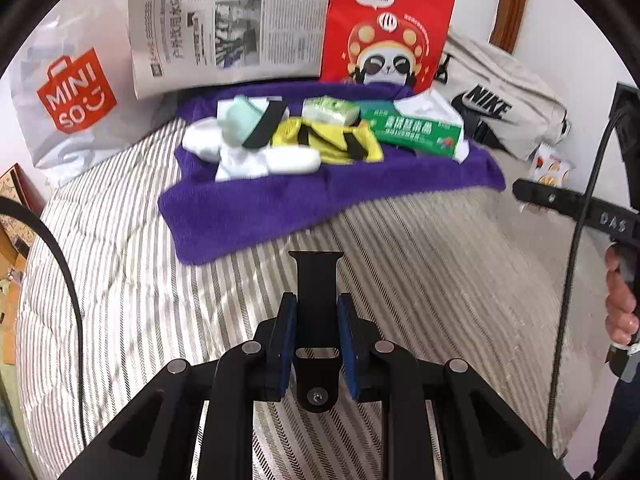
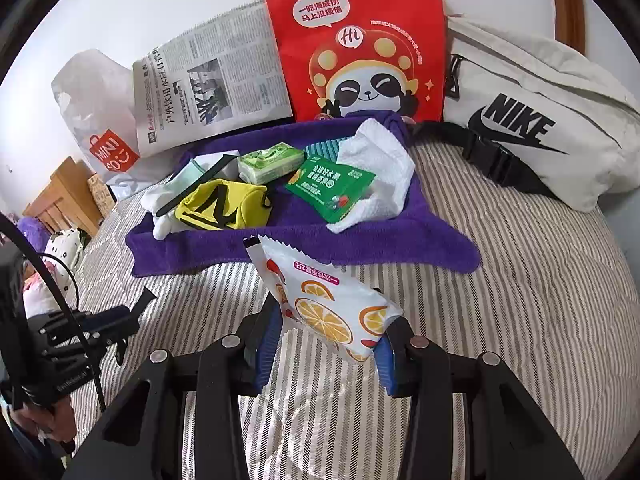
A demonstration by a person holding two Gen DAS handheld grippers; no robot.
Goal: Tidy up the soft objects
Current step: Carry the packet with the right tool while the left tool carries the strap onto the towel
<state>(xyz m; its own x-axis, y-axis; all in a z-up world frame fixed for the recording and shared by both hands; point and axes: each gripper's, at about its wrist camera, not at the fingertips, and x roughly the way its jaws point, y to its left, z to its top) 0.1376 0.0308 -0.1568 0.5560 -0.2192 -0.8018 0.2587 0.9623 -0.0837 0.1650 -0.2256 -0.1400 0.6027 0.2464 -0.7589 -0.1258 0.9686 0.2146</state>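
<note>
Left wrist view: the left gripper (image 1: 316,344) has its blue-padded fingers (image 1: 289,344) closed on a flat black strap (image 1: 316,292), which sticks up and forward between them over the striped bedcover (image 1: 120,280). Well ahead of it lies a purple towel (image 1: 280,208) carrying white socks (image 1: 248,160), a yellow pouch with black stripes (image 1: 336,140), a pale green tissue pack (image 1: 330,110) and a green packet (image 1: 416,132). Behind stand a white bag printed "MINISO" (image 1: 76,92), a newspaper (image 1: 228,28), a red panda bag (image 1: 388,32) and a beige "NIKE" waist bag (image 1: 512,108). Only this view shows the person's right hand (image 1: 620,300) on its handle at the right edge, whose black finger, marked "DAS", reaches in from the right.

Right wrist view: the right gripper (image 2: 326,344) is partly open, its fingers (image 2: 266,344) clamped on a white snack packet with orange slices (image 2: 332,304), held above the bedcover just before the towel's near edge (image 2: 304,248). Only here are the packet's print, a crumpled white tissue (image 2: 384,160) overlapping the green packet (image 2: 332,188), and the red bag's "Hi" logo (image 2: 352,36) clear. The left gripper (image 2: 100,324) shows at the left, strap in its tip.
</note>
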